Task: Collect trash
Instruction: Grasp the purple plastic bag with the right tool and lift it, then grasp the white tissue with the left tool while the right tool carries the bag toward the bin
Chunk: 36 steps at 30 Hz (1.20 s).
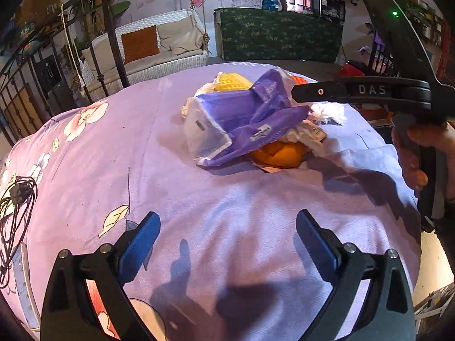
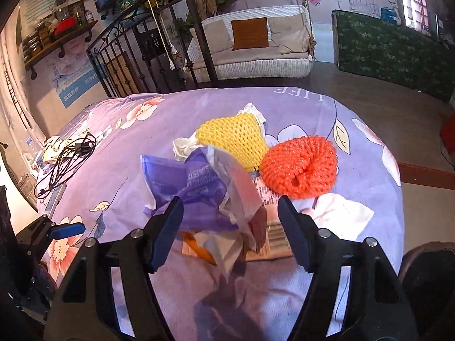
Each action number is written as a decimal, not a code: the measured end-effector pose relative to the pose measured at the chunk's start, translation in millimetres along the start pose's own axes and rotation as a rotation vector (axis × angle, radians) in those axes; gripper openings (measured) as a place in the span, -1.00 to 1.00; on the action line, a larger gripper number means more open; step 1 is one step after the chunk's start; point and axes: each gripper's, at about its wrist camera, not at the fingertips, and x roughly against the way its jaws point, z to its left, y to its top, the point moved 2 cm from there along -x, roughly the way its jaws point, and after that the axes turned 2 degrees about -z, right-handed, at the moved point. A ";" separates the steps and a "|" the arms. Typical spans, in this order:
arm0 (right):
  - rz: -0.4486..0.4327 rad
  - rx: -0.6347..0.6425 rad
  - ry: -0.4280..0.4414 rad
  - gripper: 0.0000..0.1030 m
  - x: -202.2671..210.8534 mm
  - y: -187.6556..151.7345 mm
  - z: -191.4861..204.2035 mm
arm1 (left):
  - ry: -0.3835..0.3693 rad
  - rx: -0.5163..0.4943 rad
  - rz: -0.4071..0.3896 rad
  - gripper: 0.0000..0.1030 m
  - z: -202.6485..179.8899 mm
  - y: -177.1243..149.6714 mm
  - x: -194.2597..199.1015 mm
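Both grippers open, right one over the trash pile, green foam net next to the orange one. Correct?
One error: the foam net beside the orange foam net is yellow, not green, as the right wrist view shows. The rest stands: left gripper and right gripper are open, the right over the pile.

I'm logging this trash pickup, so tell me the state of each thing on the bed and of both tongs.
Left tongs: open, empty, over bare sheet.
Right tongs: open, hovering over the pile.
Purple wrapper: crumpled, torn open, on the pile.
Yellow foam net: lying flat.
Orange foam net: rolled up.
White tissue: crumpled.
Black cable: loosely coiled.
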 end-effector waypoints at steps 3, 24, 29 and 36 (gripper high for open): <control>0.026 -0.013 0.021 0.12 -17.0 7.5 -4.7 | -0.001 0.014 0.007 0.86 8.8 1.6 -4.3; -0.156 -0.127 0.071 -0.70 44.7 11.7 -6.3 | -0.089 -0.041 -0.032 0.71 -21.7 36.3 -22.3; -0.195 -0.185 0.015 -0.70 66.4 1.4 -25.0 | -0.185 -0.064 -0.047 0.71 -48.5 51.6 -27.3; -0.218 -0.248 -0.092 -0.70 89.7 -25.0 -52.1 | -0.267 -0.168 0.003 0.71 -100.4 57.3 -47.5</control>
